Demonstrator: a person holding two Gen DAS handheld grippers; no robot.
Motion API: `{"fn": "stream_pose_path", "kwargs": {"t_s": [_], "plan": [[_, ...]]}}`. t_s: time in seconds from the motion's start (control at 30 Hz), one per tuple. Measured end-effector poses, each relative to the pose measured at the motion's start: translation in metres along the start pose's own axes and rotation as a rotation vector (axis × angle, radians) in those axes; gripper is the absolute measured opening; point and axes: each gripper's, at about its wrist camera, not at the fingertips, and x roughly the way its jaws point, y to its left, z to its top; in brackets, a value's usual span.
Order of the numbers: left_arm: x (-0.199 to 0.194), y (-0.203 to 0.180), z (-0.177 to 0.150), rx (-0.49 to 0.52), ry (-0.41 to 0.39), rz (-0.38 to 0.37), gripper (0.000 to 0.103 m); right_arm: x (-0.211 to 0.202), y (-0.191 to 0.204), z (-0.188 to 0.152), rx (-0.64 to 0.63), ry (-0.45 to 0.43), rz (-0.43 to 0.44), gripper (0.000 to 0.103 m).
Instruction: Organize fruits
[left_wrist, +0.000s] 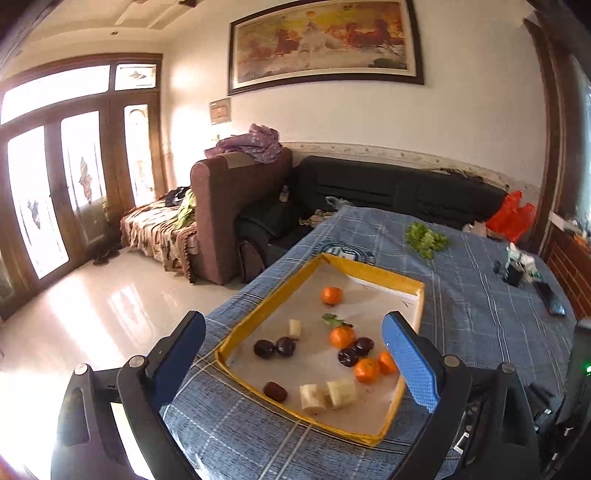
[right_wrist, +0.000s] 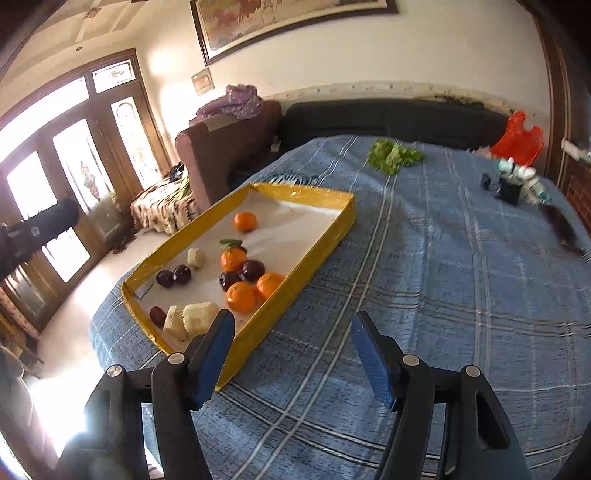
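Sitting mixed together in a yellow-walled tray (right_wrist: 334, 230) on a blue plaid tablecloth (right_wrist: 443, 295), the fruit looked gathered but not yet sorted by kind. Four tangerines (left_wrist: 367, 370) lay scattered among dark plums (left_wrist: 264, 348), one reddish date (left_wrist: 275, 391) and pale banana chunks (left_wrist: 327, 395); two tangerines touched near the tray's right wall, and two plums rested just beside them. Only a bunch of green leaves (right_wrist: 393, 155) lay outside the tray, well apart toward the far side of the table. Judging by that jumble, grouping like with like remained to be done.

Both tools hung empty. The left gripper (left_wrist: 295, 354) pointed gently downward over the tray's near end, its blue pads spread wide with the fruit lying beyond them, untouched. The right gripper (right_wrist: 293, 354) angled more steeply toward the cloth just outside the tray's near right corner, its jaws parted and holding nothing.
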Motion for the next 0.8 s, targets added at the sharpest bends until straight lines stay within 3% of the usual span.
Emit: {"fn": "stream_pose_path", "kwargs": {"t_s": [0.17,0.3,0.37,0.4,0.67,0.8], "plan": [[0.006,0.022,0.003,-0.056,0.001,0.027,0.096,0.044,0.009,0.005,0.050,0.124,0.088,0.068],[0.015,0.021,0.001,-0.045,0.018,0.023,0.096,0.076,0.025,0.003,0.038,0.223,0.064,0.067],[0.021,0.018,-0.001,-0.033,0.027,0.012,0.096,0.090,0.030,0.001,0.031,0.268,0.068,0.052],[0.023,0.017,-0.002,-0.029,0.031,0.008,0.096,0.093,0.031,0.001,0.026,0.282,0.058,0.034],[0.041,0.010,-0.005,-0.013,0.063,-0.018,0.096,0.095,0.021,0.009,-0.003,0.255,-0.022,0.028],[0.044,0.009,-0.007,-0.016,0.069,-0.029,0.096,0.091,0.020,0.009,-0.006,0.267,0.013,0.030]]}}
